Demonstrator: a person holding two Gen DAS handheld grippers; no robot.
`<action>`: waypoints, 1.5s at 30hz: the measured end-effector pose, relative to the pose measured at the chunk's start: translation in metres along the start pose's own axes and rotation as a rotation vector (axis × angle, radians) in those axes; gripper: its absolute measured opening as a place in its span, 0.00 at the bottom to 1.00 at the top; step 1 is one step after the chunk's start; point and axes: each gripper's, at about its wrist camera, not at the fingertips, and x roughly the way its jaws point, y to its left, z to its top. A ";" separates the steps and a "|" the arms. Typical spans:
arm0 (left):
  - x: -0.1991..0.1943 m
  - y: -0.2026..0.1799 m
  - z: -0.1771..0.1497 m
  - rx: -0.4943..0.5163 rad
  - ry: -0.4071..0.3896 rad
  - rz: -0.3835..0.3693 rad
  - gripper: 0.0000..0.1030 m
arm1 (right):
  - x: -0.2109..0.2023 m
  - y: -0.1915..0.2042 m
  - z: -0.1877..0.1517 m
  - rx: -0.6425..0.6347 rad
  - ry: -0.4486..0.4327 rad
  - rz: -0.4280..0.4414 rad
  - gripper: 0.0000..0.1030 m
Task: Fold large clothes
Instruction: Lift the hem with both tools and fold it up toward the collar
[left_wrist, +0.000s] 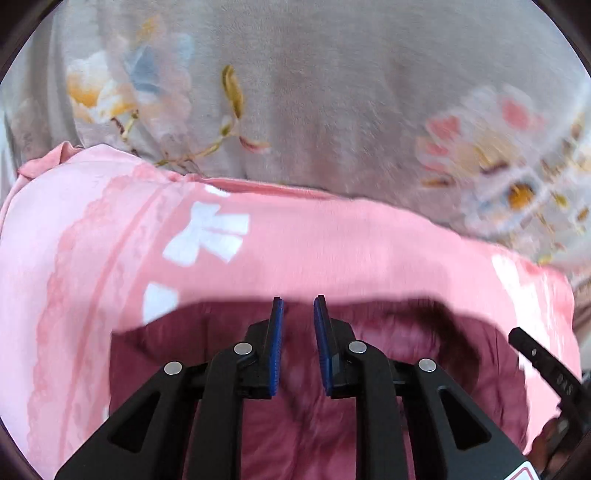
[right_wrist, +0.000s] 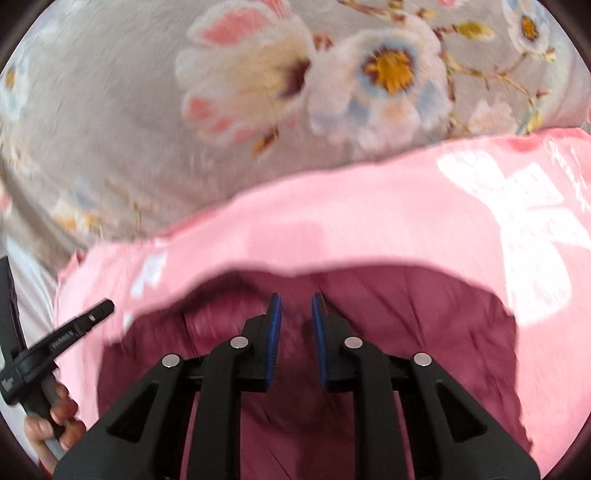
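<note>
- On a bed spread with a grey floral cover (left_wrist: 332, 110), a large pink garment (left_wrist: 332, 240) is laid out; white bow prints and a lace-like stripe are seen on its lit part.
- The garment's far edge is seen against the floral cover in both wrist views, and the near part lies in the shadow cast by the tools.
- The left gripper (left_wrist: 298, 306) is seen with a narrow gap between its blue pads; nothing is caught between them, and no cloth is held.
- The right gripper (right_wrist: 296, 304) is likewise parted by a small gap, with only shaded pink fabric visible beyond the pads, not pinched.
- In the right wrist view, the other tool is seen at the left edge, held by a hand (right_wrist: 55, 421).
- The fold just laid is judged to be released, with the next grasp not yet made.
- Risk: both views are blurred, so the layer below could be dragged or rumpled if a fingertip snags the loose cloth.
- Risk: with such narrow gaps, a thick doubled edge might be pushed aside rather than taken in.
- Risk: uneven grasps on the two sides would be expected to skew the next fold.
</note>
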 end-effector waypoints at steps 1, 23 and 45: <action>0.013 -0.004 0.011 -0.027 0.034 -0.026 0.18 | 0.008 0.002 0.003 0.010 -0.007 0.003 0.17; 0.088 -0.015 -0.063 0.166 0.068 0.059 0.17 | 0.083 -0.001 -0.067 -0.282 0.107 -0.186 0.13; 0.090 -0.026 -0.068 0.221 0.033 0.121 0.17 | 0.087 0.001 -0.070 -0.293 0.095 -0.200 0.13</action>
